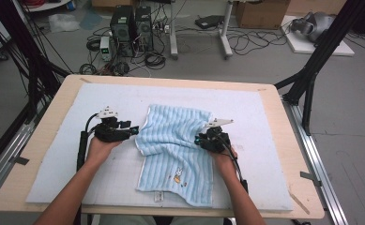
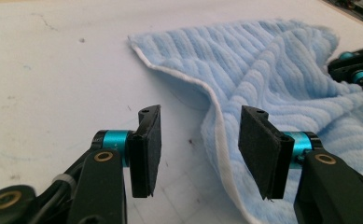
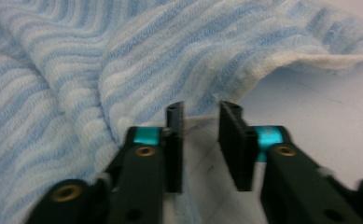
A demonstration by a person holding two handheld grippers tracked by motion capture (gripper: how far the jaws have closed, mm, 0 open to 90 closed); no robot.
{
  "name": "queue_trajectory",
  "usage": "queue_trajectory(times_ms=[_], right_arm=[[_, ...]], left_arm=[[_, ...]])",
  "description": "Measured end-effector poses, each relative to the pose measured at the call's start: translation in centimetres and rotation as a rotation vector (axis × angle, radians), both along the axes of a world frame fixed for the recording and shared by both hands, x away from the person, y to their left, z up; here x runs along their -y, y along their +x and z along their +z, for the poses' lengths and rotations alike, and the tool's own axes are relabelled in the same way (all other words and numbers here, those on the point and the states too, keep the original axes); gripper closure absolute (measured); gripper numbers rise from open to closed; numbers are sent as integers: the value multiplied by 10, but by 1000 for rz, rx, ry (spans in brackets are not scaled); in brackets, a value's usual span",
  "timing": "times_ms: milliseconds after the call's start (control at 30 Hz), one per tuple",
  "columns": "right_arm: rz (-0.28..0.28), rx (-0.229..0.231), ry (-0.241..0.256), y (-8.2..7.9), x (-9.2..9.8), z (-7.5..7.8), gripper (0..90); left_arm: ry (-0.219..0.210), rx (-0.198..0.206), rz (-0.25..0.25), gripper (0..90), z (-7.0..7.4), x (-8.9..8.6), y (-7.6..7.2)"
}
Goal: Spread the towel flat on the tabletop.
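We see a light blue ribbed terry towel with a white hem (image 1: 178,150) lying rumpled in the middle of the surface, on a pale grey-white mat (image 1: 53,159) that covers most of the light wooden tabletop (image 1: 283,112). Its near half lies flat toward the person; its far half is bunched and partly folded over. Near the towel's front edge there is a small embroidered cartoon figure in white and orange (image 1: 177,176); it is too small for us to make out any lettering. A small white tag (image 1: 158,197) sits at the front hem, and we cannot read it either.

The left gripper (image 1: 134,131) rests at the towel's left edge. In the left gripper view its jaws stand wide apart, with the white hem running between them and nothing clamped. The right gripper (image 1: 198,140) sits on the towel's right side. In the right gripper view its jaws are parted by a narrow gap, just short of the raised towel edge, gripping nothing; that picture is blurred.

Beyond the surface, on the floor, stand two black computer towers (image 1: 132,24) among tangled cables, and a brown cardboard box (image 1: 261,13) cut off by the top edge.
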State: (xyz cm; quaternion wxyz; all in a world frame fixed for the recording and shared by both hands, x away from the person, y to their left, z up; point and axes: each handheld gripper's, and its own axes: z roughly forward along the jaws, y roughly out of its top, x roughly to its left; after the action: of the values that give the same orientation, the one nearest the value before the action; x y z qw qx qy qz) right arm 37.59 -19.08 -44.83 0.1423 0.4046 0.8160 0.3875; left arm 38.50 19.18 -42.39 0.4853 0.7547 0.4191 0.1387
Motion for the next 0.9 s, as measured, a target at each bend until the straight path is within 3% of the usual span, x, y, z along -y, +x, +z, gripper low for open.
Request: queue_trajectory(times_ms=[67, 200, 267, 333, 433, 500, 633, 733, 800, 867, 900], right_arm=[[10, -35, 24, 1, 5, 0, 893], [-1, -33, -23, 1, 10, 4, 893], [-14, -28, -21, 0, 14, 5, 883], [-22, -11, 14, -2, 18, 8, 815], [-27, 15, 23, -3, 19, 11, 787], [-25, 11, 27, -3, 19, 11, 771], [-21, 11, 38, -4, 20, 12, 754], [-20, 10, 47, -4, 21, 12, 745], [-19, 11, 49, -4, 21, 12, 741], [-23, 5, 51, -4, 22, 12, 734], [-24, 4, 51, -4, 21, 12, 732]], left_arm=[[-3, 13, 7, 494, 2, 4, 5], [-13, 20, 12, 494, 6, 11, 19], [-31, 16, 27, 493, 6, 15, 28], [-10, 2, 34, 490, 6, 19, 38], [30, -27, 36, 490, 2, 30, 53], [61, -33, 45, 491, -4, 37, 61], [148, -89, 43, 504, -17, 49, 77], [197, -74, 37, 531, -21, 58, 80], [230, -37, 19, 649, -22, 62, 79], [254, -24, 17, 851, -21, 63, 80], [253, -21, 26, 860, -21, 63, 81]])
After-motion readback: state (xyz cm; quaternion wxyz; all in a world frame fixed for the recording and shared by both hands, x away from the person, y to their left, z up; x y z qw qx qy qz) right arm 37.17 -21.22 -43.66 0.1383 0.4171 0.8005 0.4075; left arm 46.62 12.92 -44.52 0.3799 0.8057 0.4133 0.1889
